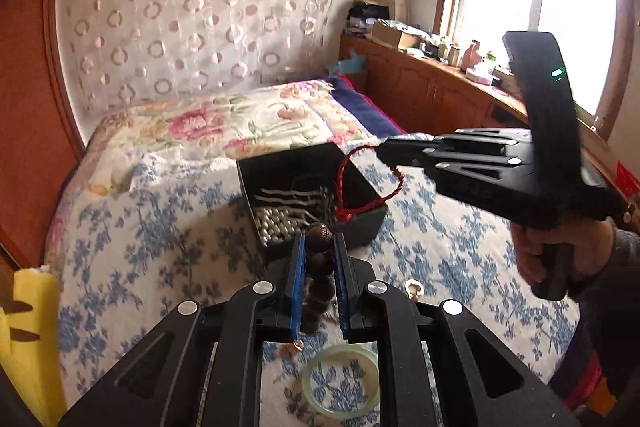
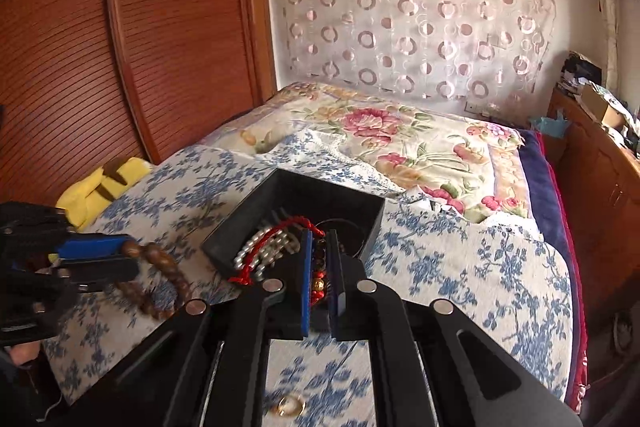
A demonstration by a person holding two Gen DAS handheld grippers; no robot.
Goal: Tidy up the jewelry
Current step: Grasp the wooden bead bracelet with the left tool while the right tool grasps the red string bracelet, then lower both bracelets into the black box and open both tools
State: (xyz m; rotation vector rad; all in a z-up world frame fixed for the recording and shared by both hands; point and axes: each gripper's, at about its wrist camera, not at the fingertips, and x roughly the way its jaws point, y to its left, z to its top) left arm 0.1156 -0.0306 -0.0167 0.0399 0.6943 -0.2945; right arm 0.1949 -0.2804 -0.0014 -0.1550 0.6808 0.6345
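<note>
Gripping a string of dark wooden beads [image 1: 319, 259], my left gripper [image 1: 320, 243] has its blue pads [image 1: 297, 287] clamped on either side of the strand. My right gripper [image 2: 319, 259] is clenched on a red braided cord bracelet [image 2: 276, 245] with a gold bead, its loop hanging over the black box [image 2: 362, 205] just beyond. Pearl strands [image 2: 262, 251] lie inside that box, which sits on the blue floral bedspread [image 2: 460, 267]. Nearer me on the cloth lie a pale green jade bangle [image 1: 340, 381] and a gold ring [image 2: 290, 405]. Far off to the left is a yellow cushion [image 2: 100, 187].
</note>
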